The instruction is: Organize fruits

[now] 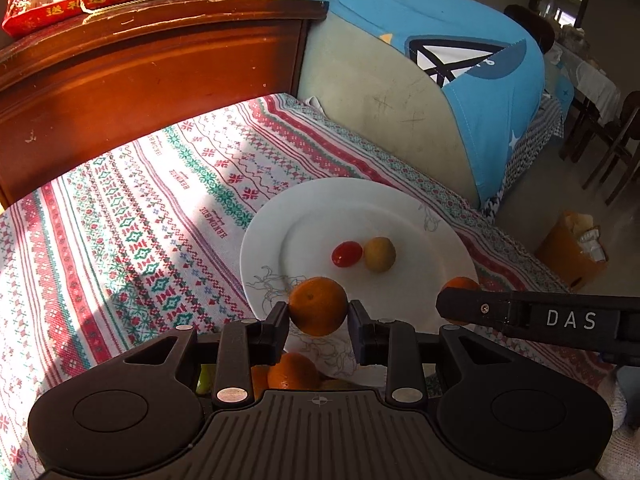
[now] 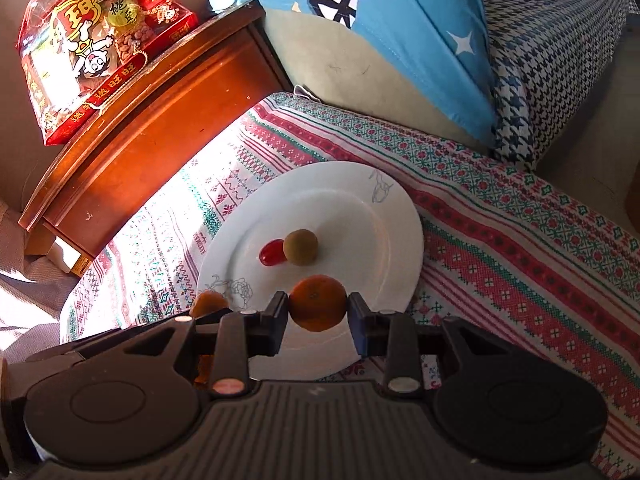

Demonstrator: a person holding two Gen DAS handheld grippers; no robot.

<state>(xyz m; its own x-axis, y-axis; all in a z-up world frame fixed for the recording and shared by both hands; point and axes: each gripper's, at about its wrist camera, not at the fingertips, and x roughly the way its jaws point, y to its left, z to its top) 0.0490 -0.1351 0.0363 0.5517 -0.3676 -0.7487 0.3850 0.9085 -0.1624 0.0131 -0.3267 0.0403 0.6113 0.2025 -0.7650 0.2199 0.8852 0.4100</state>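
Mandarins in both claws right now. Left gripper (image 1: 318,312) is clamped on one mandarin (image 1: 318,306), pads pressed against its sides, held over the near rim of the white plate (image 1: 420,216). Right gripper (image 2: 318,310) squeezes a second mandarin (image 2: 318,303) the same way, also above the near edge. On the plate, a cherry tomato (image 1: 347,254) sits touching a small yellow-green fruit (image 1: 379,254). Everything's on a patterned tablecloth (image 1: 140,220).
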